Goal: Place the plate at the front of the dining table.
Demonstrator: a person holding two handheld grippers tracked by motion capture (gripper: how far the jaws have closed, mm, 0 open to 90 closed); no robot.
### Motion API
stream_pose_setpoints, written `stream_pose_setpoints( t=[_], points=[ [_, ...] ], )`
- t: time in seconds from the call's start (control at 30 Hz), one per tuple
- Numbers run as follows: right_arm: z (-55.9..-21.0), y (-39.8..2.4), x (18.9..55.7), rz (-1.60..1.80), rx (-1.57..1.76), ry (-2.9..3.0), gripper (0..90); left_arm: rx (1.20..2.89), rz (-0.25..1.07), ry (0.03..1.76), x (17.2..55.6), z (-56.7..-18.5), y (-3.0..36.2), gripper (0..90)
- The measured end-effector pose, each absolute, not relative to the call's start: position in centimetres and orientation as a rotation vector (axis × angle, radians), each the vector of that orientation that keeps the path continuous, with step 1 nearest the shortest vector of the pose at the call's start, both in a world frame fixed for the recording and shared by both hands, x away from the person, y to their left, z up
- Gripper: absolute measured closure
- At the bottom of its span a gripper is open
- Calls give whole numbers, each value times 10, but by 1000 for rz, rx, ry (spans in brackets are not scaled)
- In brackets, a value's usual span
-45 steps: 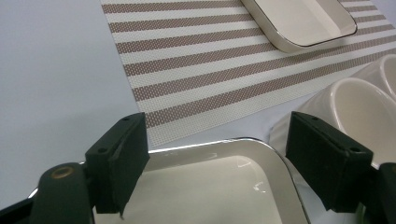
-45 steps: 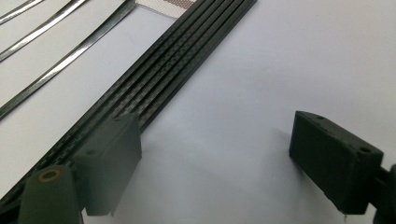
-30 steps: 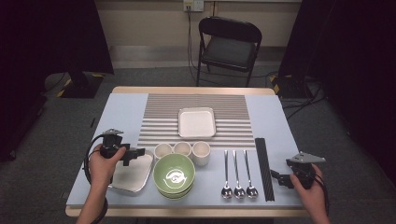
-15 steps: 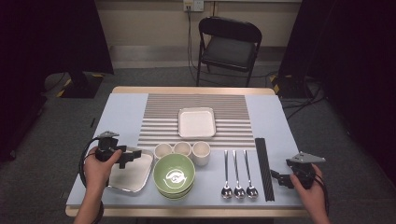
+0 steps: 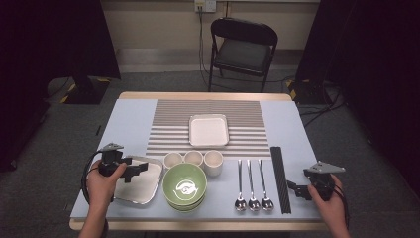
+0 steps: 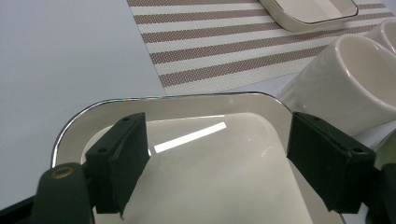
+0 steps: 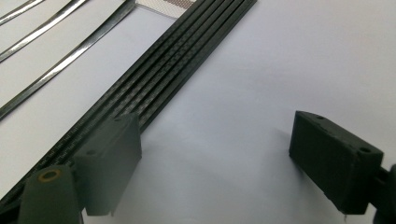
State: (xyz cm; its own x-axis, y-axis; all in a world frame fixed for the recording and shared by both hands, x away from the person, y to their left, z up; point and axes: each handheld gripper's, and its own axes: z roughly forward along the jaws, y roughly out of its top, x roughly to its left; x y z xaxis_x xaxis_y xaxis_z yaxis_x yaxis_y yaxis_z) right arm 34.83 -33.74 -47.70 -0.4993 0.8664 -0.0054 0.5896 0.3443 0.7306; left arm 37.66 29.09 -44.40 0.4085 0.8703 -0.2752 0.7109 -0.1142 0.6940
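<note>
Where the high view looks down on the table, the person's left hand comes up from the bottom edge with the forearm angled slightly inward, and it holds the left gripper level, pointing toward the table's middle, over the near-left silver-rimmed tray. Just right of that tray sit a green bowl and a row of three cream cups, with a second square tray farther back on the striped mat. At the near-right corner the right hand grips the right gripper, which points left toward the black chopsticks; three spoons lie just beyond them. Seen from the left gripper view, both black jaws stand wide apart above the tray, one over its left part and one at its right rim, holding nothing; the nearest cup stands just past the tray's right corner. Seen from the right gripper view, the jaws are likewise spread wide and empty over bare tabletop, the left jaw just beside the chopsticks, which run diagonally away, with the spoon handles beyond them.
</note>
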Motion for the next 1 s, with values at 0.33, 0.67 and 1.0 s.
stream_pose_setpoints(
  t=[0.33,0.67,1.0],
  points=[
    [-477,-337,348,959,1280,2221,161,1880,259,1338,368,-444,290,201],
    [-476,-338,349,954,1280,2232,159,1890,263,1325,366,-442,292,199],
    [-461,-344,351,958,1351,2253,140,1892,275,1321,367,-440,291,198]
  ],
)
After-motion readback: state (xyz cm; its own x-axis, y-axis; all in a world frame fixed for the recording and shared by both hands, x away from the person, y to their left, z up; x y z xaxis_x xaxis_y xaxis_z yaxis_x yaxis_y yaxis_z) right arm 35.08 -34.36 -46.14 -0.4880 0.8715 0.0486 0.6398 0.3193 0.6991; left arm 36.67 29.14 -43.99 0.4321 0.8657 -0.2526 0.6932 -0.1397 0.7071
